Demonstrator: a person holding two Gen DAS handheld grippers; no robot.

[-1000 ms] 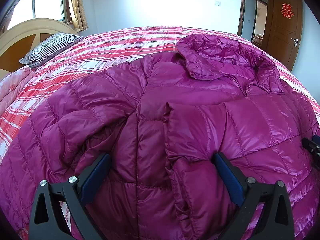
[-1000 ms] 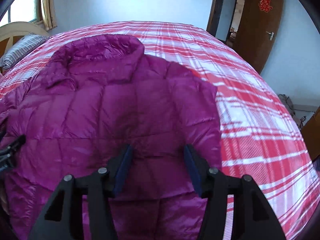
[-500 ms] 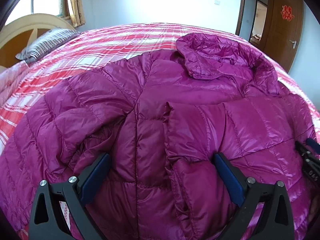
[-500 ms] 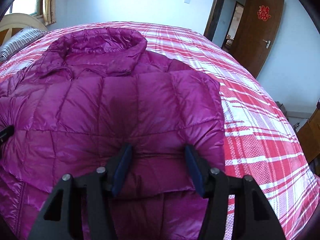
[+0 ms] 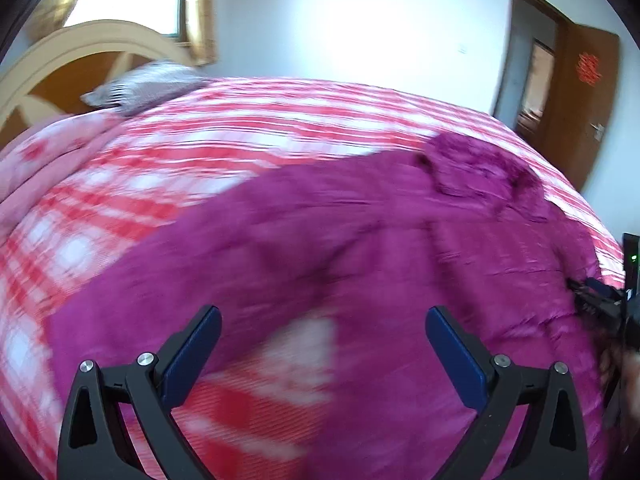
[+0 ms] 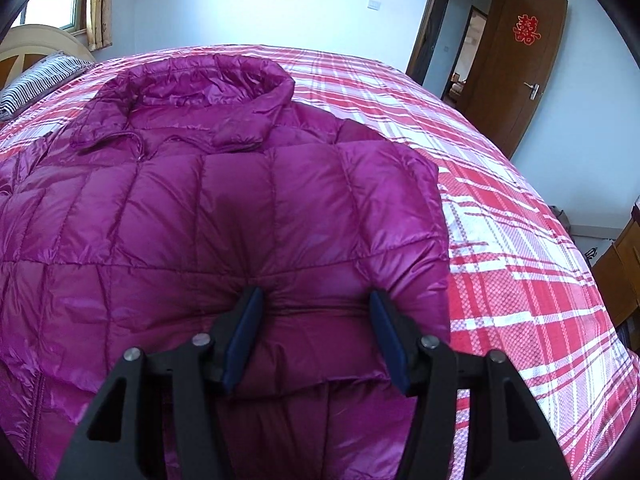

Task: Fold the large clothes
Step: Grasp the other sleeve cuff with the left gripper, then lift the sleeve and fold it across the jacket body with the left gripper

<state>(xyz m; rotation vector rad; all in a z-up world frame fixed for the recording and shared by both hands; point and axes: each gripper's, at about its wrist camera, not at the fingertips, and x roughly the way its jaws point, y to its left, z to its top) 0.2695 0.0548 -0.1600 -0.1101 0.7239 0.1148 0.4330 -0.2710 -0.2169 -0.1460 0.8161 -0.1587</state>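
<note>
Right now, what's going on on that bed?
A person with a handheld gripper in each hand is folding a magenta puffer jacket spread on the red plaid bedspread. The right gripper is clamped on a puffy fold near the jacket's right edge. The left gripper is open with nothing between its fingers, over the jacket's other side; that view is blurred.

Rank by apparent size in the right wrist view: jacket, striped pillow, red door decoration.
1. jacket, by far the largest.
2. striped pillow, partly cut off at the frame edge.
3. red door decoration, smallest.
The jacket is nearest the camera, which exaggerates its size.
</note>
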